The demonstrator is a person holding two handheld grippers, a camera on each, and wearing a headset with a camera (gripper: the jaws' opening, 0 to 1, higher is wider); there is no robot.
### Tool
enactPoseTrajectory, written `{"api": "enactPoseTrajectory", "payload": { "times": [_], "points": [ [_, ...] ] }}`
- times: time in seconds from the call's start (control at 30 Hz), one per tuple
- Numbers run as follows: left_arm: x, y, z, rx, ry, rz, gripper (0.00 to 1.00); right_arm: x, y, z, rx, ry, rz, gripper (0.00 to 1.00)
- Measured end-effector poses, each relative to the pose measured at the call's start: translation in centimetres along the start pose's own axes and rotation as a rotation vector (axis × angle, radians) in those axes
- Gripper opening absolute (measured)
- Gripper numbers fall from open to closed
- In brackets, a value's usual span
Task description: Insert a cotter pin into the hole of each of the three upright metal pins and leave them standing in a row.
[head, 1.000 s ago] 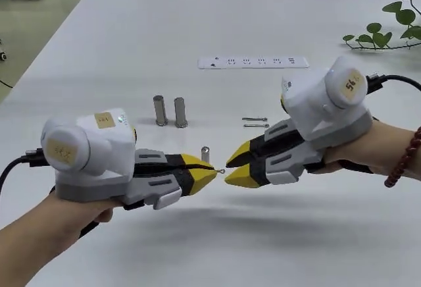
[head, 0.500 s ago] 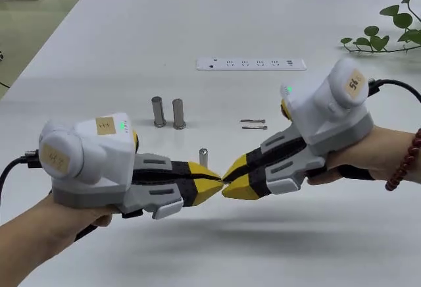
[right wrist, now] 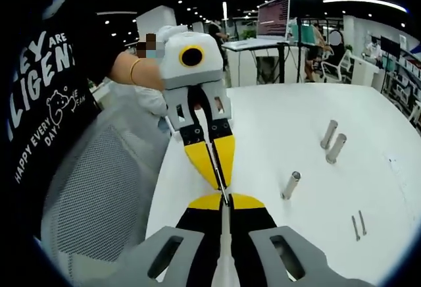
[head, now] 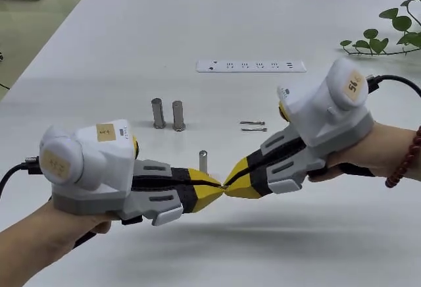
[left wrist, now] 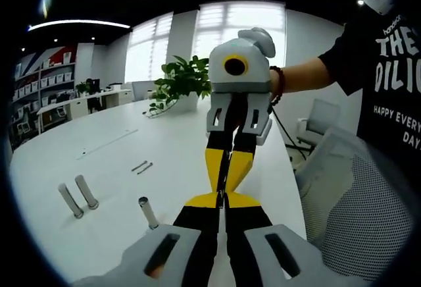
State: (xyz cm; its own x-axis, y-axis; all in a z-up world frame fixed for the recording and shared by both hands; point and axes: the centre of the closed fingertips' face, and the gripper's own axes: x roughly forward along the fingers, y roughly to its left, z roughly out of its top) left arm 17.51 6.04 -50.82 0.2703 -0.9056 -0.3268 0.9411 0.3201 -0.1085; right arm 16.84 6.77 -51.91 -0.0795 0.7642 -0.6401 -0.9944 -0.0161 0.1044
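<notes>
White table (head: 118,37) carries a white power strip (head: 250,66), and everything else lies on the person's side of that strip. Nearest to the strip, off toward its left end, two metal pins (head: 168,114) stand upright side by side, close together but not touching. Two loose cotter pins (head: 254,126) lie flat and parallel, straight in front of the strip's middle and well apart from that pair. Farther from the strip, a third metal pin (head: 203,160) stands upright alone, roughly in line with the strip's left end. Farthest from the strip and above the table, the left gripper (head: 217,185) and the right gripper (head: 231,185) point at each other, their yellow tips meeting just on the person's side of the lone pin. The left gripper's fingers are pressed together on a thin cotter pin (right wrist: 218,166), which in the right gripper view shows as a grey sliver running along the seam between them toward the right gripper's tips. The right gripper's fingers are also together, touching the end of that sliver; whether they actually pinch it I cannot tell. A leafy plant (head: 391,33) trails onto the table beyond the strip's right end.
</notes>
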Motion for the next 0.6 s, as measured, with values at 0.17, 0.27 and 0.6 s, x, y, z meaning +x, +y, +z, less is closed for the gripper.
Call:
{"api": "enactPoseTrajectory", "payload": {
  "times": [0.17, 0.27, 0.6],
  "points": [
    [0.1, 0.3, -0.1, 0.009, 0.012, 0.028, 0.0, 0.2, 0.0, -0.1, -0.047, 0.027, -0.004, 0.0],
    [0.2, 0.6, -0.2, 0.012, 0.015, 0.043, 0.01, 0.1, -0.2, -0.2, -0.054, 0.035, -0.011, 0.0],
    [0.5, 2.2, -0.4, -0.019, 0.022, 0.137, 0.04, 0.3, -1.5, -0.6, -0.091, 0.075, -0.055, 0.0]
  ]
}}
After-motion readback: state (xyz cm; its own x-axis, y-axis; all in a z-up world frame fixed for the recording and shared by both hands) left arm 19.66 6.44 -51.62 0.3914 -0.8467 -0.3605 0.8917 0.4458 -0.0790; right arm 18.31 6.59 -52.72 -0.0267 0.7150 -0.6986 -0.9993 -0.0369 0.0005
